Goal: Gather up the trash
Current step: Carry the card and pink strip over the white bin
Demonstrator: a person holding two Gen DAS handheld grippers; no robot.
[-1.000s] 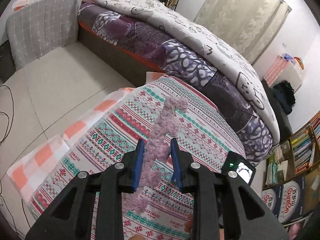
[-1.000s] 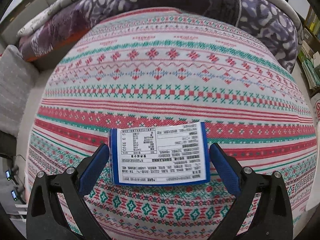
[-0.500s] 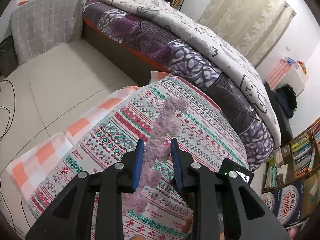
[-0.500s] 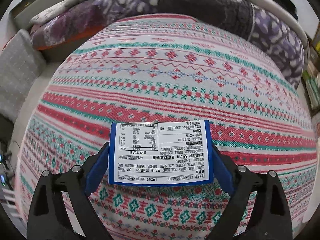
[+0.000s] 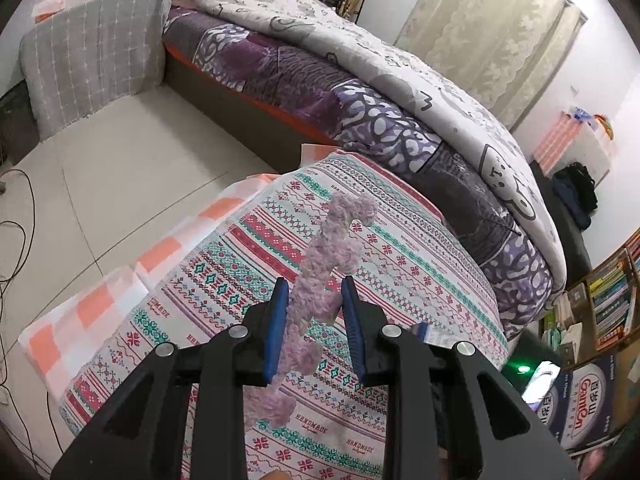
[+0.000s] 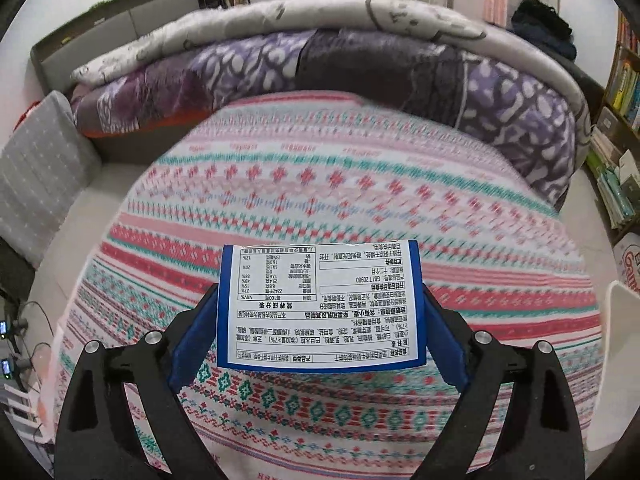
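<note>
The blue-edged food box [image 6: 320, 304], low in the right wrist frame, sits clamped between your right gripper [image 6: 318, 334] jaws while the left gripper [image 5: 314, 312] jaws pinch the purple yarn strip [image 5: 326, 264], so carry both level above the patterned counter [image 6: 360, 184].

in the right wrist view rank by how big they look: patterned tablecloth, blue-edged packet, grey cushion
1. patterned tablecloth
2. blue-edged packet, though it sits nearest the camera, which inflates it
3. grey cushion, partly cut off at the left edge

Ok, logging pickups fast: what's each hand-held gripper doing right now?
Left hand-held gripper: closed on the purple yarn strand.
Right hand-held gripper: closed on the blue-edged packet.
</note>
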